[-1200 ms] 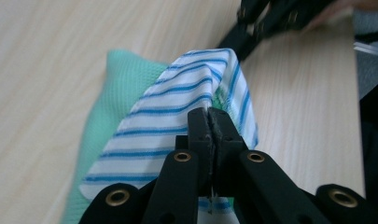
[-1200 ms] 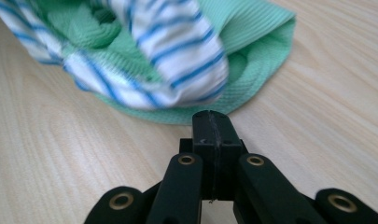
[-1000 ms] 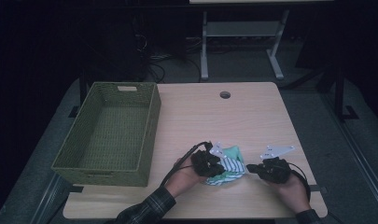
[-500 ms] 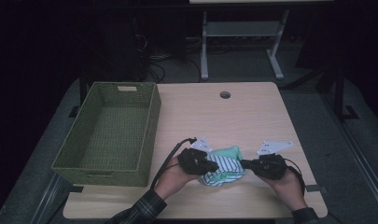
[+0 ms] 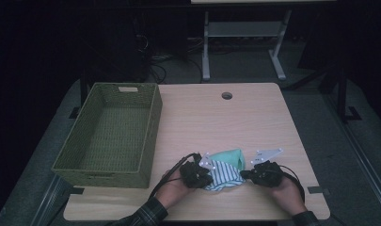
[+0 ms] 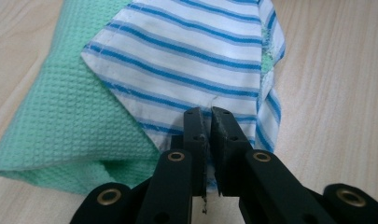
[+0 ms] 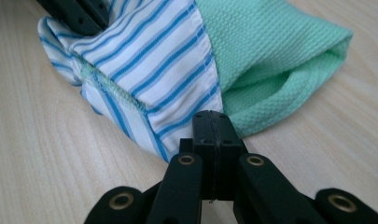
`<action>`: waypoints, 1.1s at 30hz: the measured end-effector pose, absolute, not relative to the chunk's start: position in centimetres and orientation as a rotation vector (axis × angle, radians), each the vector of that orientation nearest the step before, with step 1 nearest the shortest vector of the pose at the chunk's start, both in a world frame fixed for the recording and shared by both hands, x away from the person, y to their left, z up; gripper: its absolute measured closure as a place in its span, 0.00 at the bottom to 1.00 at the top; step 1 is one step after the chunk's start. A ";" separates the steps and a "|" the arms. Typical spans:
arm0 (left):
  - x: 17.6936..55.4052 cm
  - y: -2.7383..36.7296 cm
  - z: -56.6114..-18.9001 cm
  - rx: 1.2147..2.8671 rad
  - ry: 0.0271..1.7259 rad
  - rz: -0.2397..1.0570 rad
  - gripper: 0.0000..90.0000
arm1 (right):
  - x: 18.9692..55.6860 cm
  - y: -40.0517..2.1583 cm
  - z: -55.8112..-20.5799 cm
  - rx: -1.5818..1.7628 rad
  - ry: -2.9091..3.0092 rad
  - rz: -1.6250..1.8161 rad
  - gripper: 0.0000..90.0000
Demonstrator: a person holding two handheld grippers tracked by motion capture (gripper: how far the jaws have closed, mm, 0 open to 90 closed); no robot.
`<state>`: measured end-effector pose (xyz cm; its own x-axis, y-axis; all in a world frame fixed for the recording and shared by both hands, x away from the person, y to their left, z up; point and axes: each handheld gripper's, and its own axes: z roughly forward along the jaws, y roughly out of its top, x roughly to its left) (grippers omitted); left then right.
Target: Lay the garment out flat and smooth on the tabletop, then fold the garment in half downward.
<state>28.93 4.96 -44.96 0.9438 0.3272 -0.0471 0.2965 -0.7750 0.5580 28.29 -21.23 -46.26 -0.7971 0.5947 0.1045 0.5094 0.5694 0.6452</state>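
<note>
Cloth [image 5: 226,170], one piece, green waffle weave on one face and white with blue stripes on the other, folded over on itself and lying on the worktop [image 5: 216,117] near its front edge. Striped face uppermost on the near half; green part [image 6: 51,116] showing behind and to the far side.

Left claw [image 5: 208,178], black, held in the person's left hand [image 5: 171,190], at the cloth's left end. Jaws nearly together, pinching the striped hem [image 6: 210,100]; a thin fold of fabric sits in the narrow gap between them.

Right claw [image 5: 244,174], black, held in the right hand [image 5: 287,188], at the cloth's right end. Jaws pressed tight together on the striped edge [image 7: 196,112], just beside the open green fold [image 7: 270,84].

Basket [image 5: 108,132], woven, olive green, rectangular, open-topped, standing well to the left of the cloth along the worktop's left side.

Round hole [image 5: 226,95] in the worktop, well beyond the cloth toward the far edge.
</note>
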 end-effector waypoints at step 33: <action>31.7 6.9 -45.1 2.503 0.613 0.077 0.98 | 33.8 -21.0 -46.5 0.988 2.618 1.048 1.00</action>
<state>31.74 6.86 -45.13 0.8941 0.4418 -0.0737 0.4100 -0.7410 0.5319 33.81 -20.96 -46.50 -0.7706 0.6300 0.0965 0.5225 0.5378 0.6616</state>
